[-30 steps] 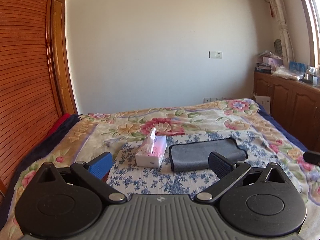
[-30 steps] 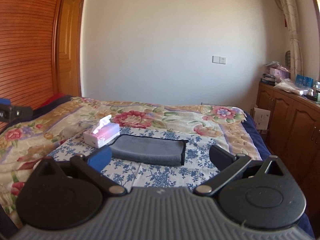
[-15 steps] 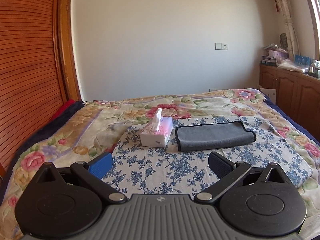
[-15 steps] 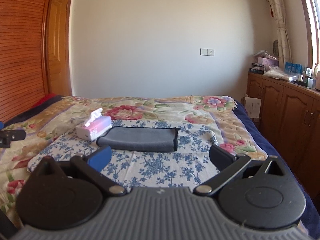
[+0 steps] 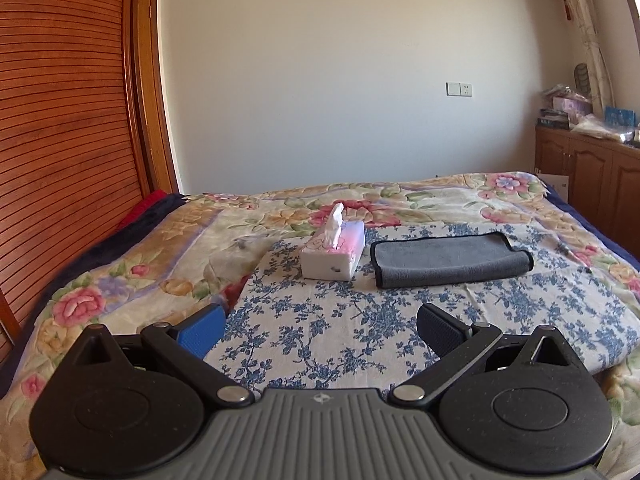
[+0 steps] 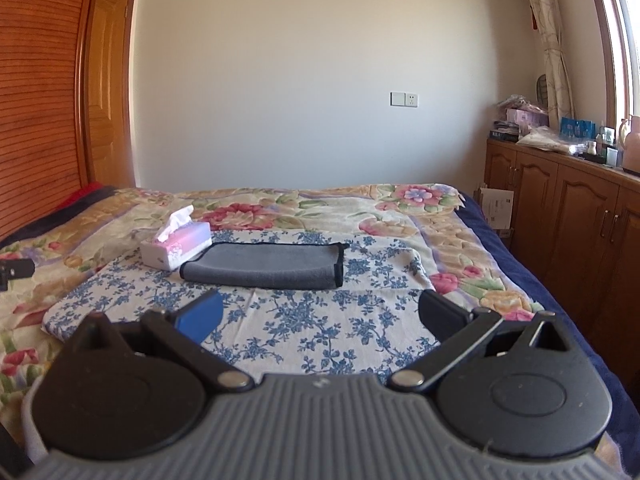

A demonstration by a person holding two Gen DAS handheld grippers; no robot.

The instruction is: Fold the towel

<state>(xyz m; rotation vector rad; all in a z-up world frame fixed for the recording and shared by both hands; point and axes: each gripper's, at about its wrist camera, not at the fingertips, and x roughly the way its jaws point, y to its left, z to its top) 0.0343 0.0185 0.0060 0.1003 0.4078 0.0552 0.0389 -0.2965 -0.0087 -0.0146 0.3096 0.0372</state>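
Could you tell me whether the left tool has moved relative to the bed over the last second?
Yes. The left tool has pulled back and turned left: the towel and tissue box now sit further off.

I am finding nothing readable: the tissue box (image 5: pixel 334 254) at my twelve o'clock is showing only a faint pink drawing, its print too small to make out.

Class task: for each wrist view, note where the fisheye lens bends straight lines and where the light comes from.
Left wrist view: slatted wooden wardrobe bows outward; light falls evenly on the folded grey towel. Right wrist view: window frame curves and glares brightly.
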